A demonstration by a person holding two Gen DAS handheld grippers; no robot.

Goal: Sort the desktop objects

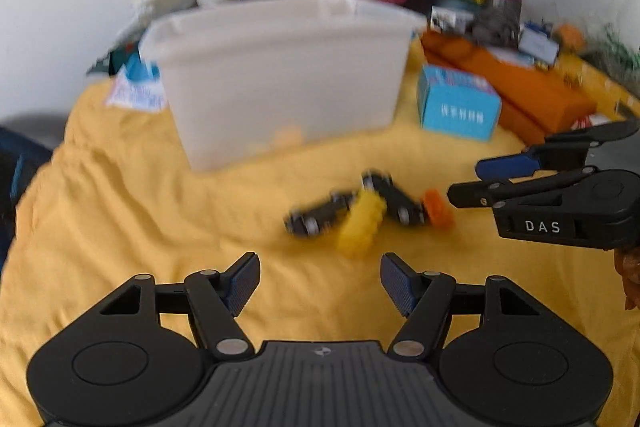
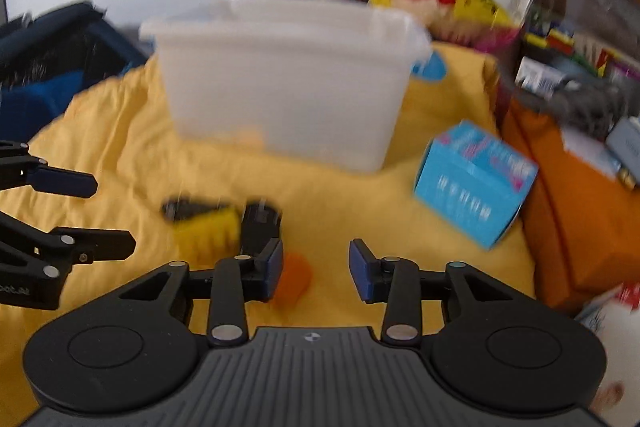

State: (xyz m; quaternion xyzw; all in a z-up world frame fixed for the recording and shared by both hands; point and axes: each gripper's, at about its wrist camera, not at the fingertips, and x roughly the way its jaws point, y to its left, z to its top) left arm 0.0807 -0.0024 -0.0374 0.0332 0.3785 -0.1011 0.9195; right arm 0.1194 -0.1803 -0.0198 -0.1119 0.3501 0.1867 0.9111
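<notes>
My left tool [image 1: 320, 281] hung open and empty just short of the toy bricks [image 1: 362, 213], which lay in a small heap on the yellow cloth [image 1: 120, 227] in front of the white bin [image 1: 280, 75]. My right tool [image 2: 316, 269] was open too, the orange brick [image 2: 294, 281] lying beside its left pad, not gripped.

Wrinkled matt yellow cloth [image 1: 120, 207] under frosted plastic bin [image 1: 280, 79]; glossy blue cardboard box [image 1: 456, 107]; studded plastic bricks [image 1: 360, 223], blurred.
</notes>
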